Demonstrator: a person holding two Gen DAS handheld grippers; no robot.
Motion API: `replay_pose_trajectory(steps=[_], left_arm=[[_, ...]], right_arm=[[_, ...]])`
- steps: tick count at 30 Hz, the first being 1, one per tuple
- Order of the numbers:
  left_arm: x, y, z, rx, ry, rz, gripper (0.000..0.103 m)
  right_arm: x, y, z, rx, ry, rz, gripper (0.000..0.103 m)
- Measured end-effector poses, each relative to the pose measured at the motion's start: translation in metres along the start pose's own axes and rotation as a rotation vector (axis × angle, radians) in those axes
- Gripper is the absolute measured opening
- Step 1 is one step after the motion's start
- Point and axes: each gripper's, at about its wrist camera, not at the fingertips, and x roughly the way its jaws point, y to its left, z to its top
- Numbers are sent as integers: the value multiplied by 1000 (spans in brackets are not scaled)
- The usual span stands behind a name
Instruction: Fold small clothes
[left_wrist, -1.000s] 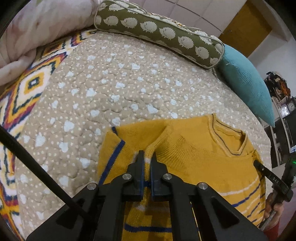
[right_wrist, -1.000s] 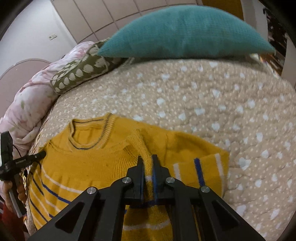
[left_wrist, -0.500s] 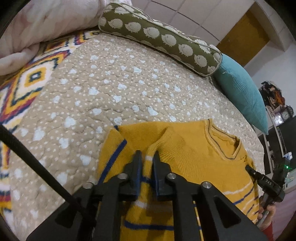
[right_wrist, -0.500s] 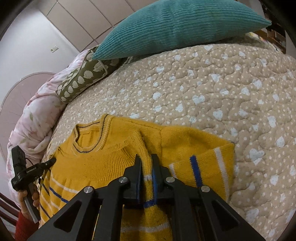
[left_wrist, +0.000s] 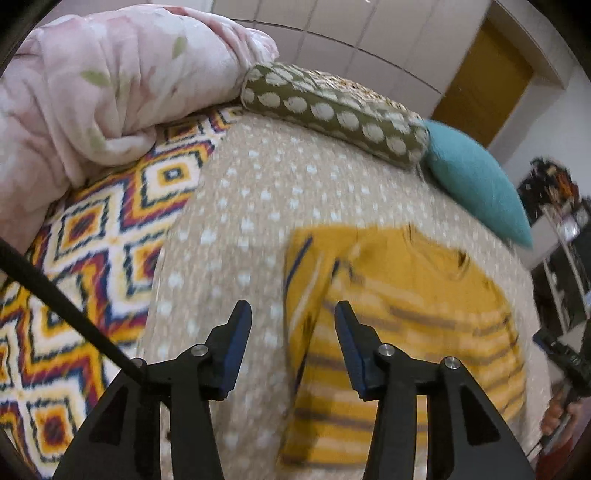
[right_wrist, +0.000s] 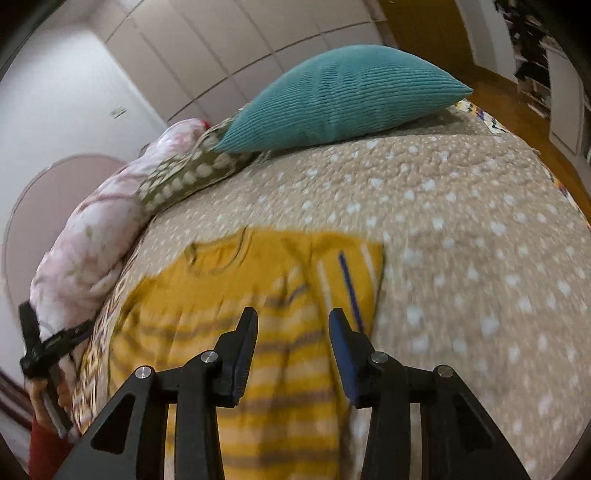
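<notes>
Sweater (left_wrist: 399, 314) edge beside bare quilt (left_wrist: 236, 229)

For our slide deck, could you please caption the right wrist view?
Open right gripper above a mustard-yellow striped knit sweater lying on a beige dotted quilt.

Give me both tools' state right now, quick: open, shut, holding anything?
Left tool: open, holding nothing, above the yellow sweater's edge.
Right tool: open, holding nothing, above the sweater.
</notes>
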Motion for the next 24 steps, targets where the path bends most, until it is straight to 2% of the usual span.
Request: replay_pose_trajectory(steps=[3, 5, 8, 11, 16, 18, 21, 23, 24], left_arm=[[9, -6, -31, 46, 32, 7, 45], [18, -7, -44, 50, 62, -1, 45], [31, -7, -56, 65, 73, 43, 49], [35, -3, -58, 70, 62, 45, 56], [37, 1, -61, 65, 36, 28, 61], [34, 3, -62, 54, 27, 14, 61], [24, 8, -63, -3, 26, -24, 61], [17, 11, -66, -35, 21, -76, 61], [14, 13, -69, -44, 18, -117, 63]], right_arm=[[-11, 7, -32, -27, 18, 49, 42], [-12, 11, -50, -38, 31, 65, 33], [-3, 11, -70, -53, 66, 53, 26], [7, 0, -81, -40, 79, -7, 16], [5, -22, -82, 31, 62, 34, 14], [-4, -24, -82, 48, 46, 57, 18], [-28, -31, -85, 89, -4, 98, 31], [-37, -31, -88, 72, -22, 75, 54], [-40, -30, -90, 52, -25, 57, 56]])
